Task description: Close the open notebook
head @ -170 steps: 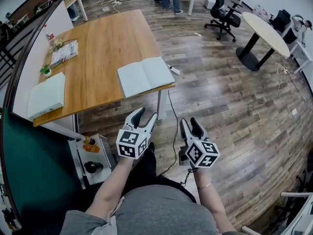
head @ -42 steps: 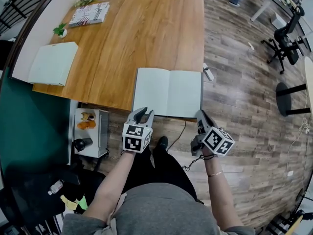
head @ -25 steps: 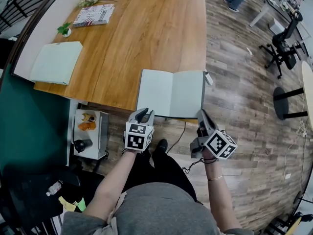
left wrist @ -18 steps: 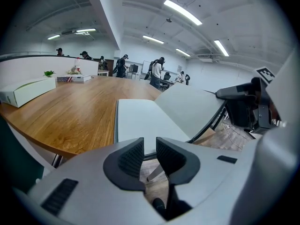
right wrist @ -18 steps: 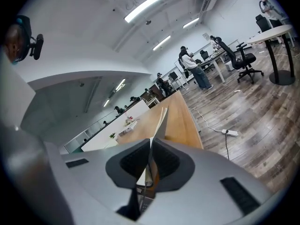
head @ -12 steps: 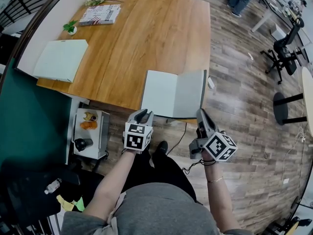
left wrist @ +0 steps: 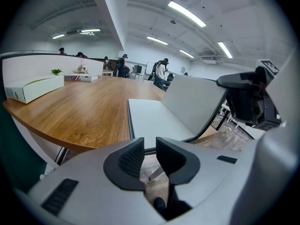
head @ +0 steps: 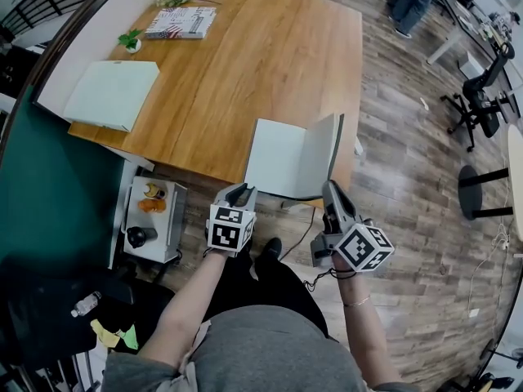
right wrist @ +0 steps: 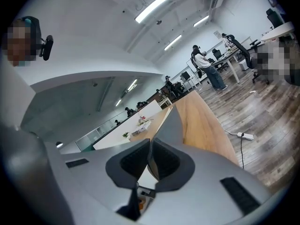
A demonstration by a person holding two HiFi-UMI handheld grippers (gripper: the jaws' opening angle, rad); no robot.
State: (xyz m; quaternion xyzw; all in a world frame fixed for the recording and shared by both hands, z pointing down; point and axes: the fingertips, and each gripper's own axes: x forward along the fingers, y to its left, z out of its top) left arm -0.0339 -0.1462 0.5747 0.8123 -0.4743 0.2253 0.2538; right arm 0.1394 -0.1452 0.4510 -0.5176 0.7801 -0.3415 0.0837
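The notebook (head: 288,168) lies at the near edge of the bench (head: 245,64) and is roughly half closed. Its left half (head: 274,155) is flat on the wood, while the right half (head: 324,155) is raised at a steep slant that does not look past upright. The right gripper (head: 331,191) has its jaws clenched on the near edge of that raised half, and the left gripper (head: 238,191) hangs just off the bench edge, its jaws slightly apart with nothing between them. What is left, I judge, is to swing the raised half over onto the flat one and let go.
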